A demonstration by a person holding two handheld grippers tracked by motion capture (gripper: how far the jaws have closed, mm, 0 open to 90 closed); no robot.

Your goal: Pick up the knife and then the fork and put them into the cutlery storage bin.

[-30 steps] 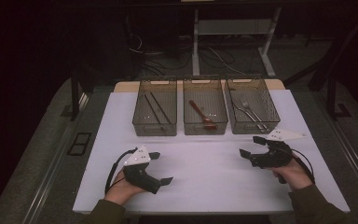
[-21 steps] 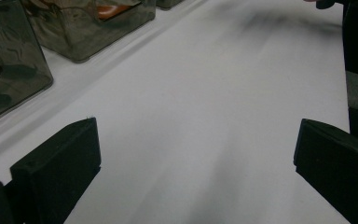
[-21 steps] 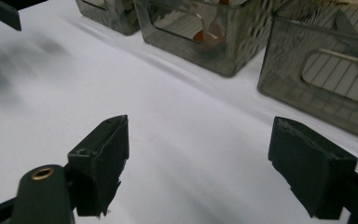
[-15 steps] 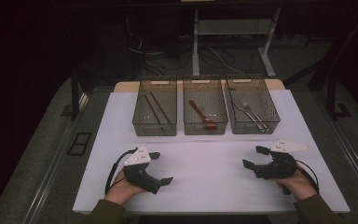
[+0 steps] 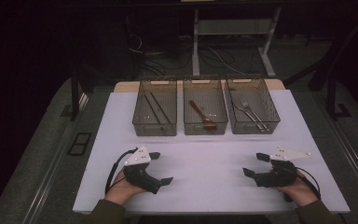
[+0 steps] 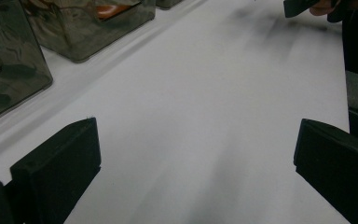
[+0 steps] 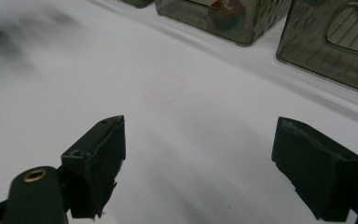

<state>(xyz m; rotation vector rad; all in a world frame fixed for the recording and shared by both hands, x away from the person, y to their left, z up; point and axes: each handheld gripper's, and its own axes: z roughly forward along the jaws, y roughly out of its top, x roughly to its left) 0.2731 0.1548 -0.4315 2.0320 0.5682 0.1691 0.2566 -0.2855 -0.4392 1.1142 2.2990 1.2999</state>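
Note:
My left gripper point(image 5: 162, 168) rests low over the white table point(image 5: 205, 158) near its front left, held by a hand. Its jaws stand wide open with bare tabletop between them point(image 6: 196, 158). At the front right my right gripper point(image 5: 253, 164) is also open and empty point(image 7: 198, 158). Its jaws have just been opening a little further, and nothing lies between them. The two grippers point toward each other across the table's middle.
Three smoky see-through bins stand in a row at the back. The left bin point(image 5: 154, 129) holds dark sticks, the middle bin point(image 5: 205, 129) a wooden spoon point(image 5: 201, 114), and the right bin point(image 5: 254, 128) metal cutlery point(image 5: 249, 109). Dark floor surrounds the table.
My right gripper has drawn back from the bins toward the table's front edge and sunk a little. The left gripper has stayed where it was.

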